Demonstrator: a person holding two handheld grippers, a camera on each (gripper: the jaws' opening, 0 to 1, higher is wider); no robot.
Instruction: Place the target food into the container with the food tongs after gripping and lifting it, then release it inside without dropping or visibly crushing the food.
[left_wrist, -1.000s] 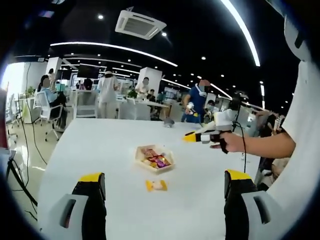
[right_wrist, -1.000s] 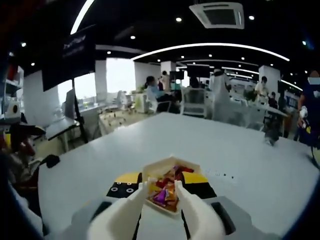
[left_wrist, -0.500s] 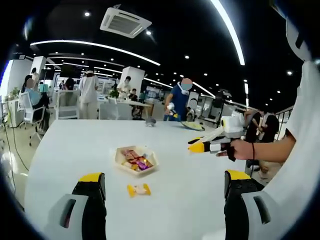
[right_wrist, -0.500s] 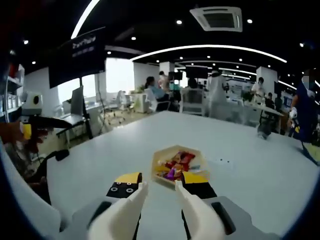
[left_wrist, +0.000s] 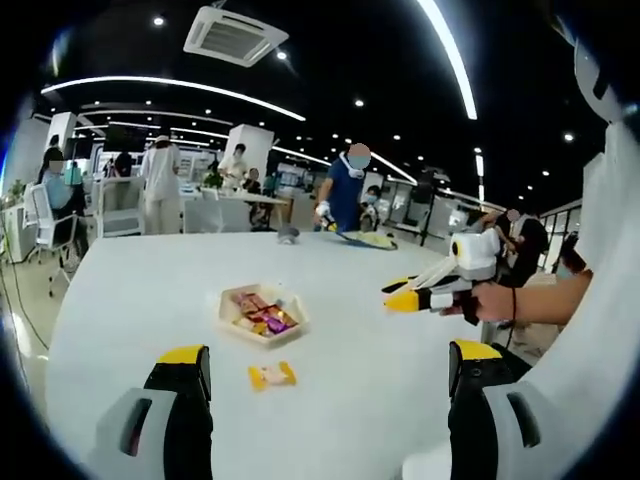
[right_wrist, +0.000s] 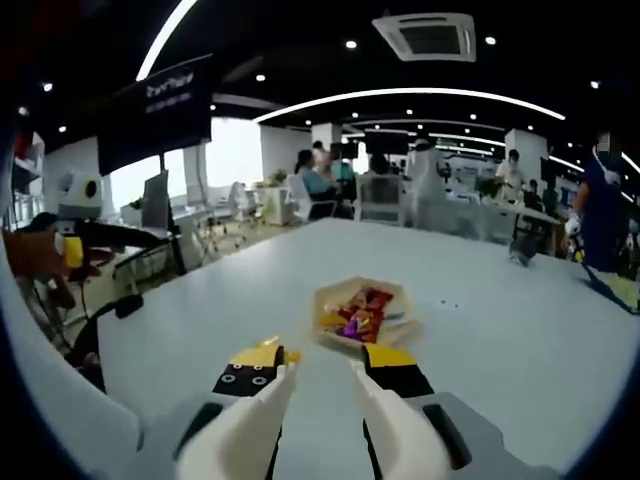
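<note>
Since a second ago the right gripper, white tongs fixed to its jaws, has drawn back from directly above the container to short of its near edge, and a wrapped yellow candy now shows beside its left jaw tip. Right gripper: tongs parted, holding nothing; in the left gripper view it hovers in a hand above the white table. Left gripper: jaws wide apart, empty; the candy lies on the table just short of the candy-filled container.

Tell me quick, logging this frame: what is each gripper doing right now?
Left gripper: open, holding nothing.
Right gripper: open on the white tongs, whose tips hold no food.
</note>
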